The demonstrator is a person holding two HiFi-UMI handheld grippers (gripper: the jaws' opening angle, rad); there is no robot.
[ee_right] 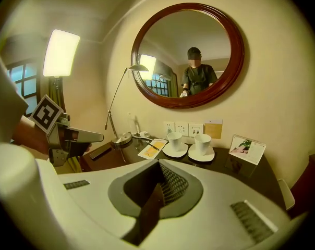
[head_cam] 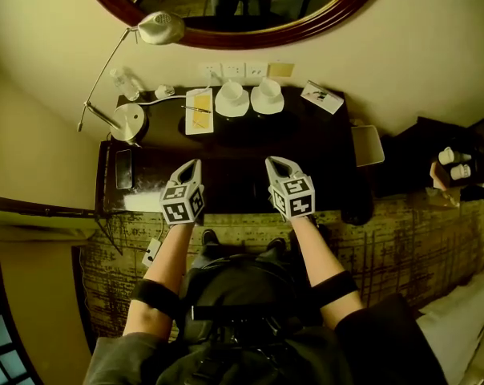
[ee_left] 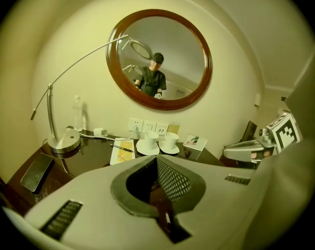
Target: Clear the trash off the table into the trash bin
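A dark table point(head_cam: 322, 135) stands against the wall under a round mirror. My left gripper point(head_cam: 195, 165) and right gripper point(head_cam: 272, 162) hover side by side over the table's near edge, both shut with nothing between the jaws. The left gripper view shows its own jaws point(ee_left: 156, 159) closed tip to tip, and the right gripper view shows the same for its jaws point(ee_right: 158, 163). A pale crinkled patch point(head_cam: 142, 203) lies at the table's front left edge; what it is I cannot tell. A beige square-topped container point(head_cam: 369, 144), perhaps the bin, stands at the table's right end.
Along the back of the table are a desk lamp point(head_cam: 128, 122), a water bottle point(head_cam: 127, 81), a notepad with a pen point(head_cam: 199, 110), two cups on saucers point(head_cam: 232, 98) and a card stand point(head_cam: 322, 97). A dark phone point(head_cam: 123, 169) lies at the left. Dark furniture point(head_cam: 454, 163) stands far right.
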